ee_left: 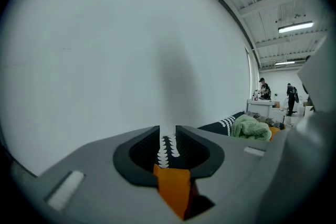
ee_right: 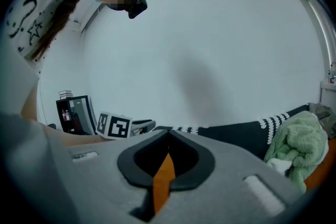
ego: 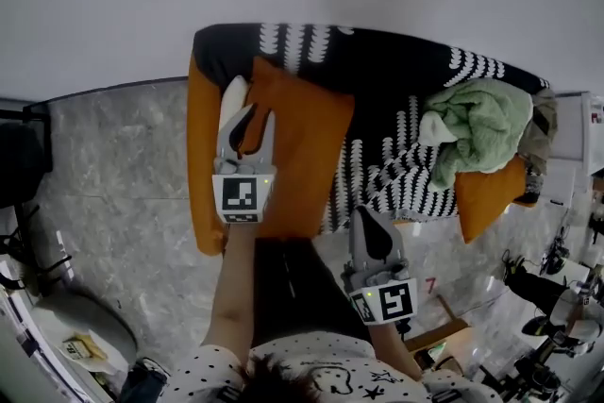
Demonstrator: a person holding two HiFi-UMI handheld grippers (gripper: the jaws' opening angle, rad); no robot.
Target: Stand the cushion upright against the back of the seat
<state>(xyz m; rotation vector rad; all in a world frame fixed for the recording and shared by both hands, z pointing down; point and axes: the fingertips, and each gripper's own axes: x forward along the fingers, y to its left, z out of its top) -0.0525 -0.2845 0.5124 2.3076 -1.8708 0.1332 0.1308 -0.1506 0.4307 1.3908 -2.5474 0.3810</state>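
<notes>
Both forearms stretch forward: left tongs slightly parted over the cushion, right tongs closed nearby.

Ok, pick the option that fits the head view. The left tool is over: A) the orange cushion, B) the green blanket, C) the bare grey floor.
A: the left tool sits over the orange cushion, while the green blanket lies heaped well off to the right of it.
</notes>
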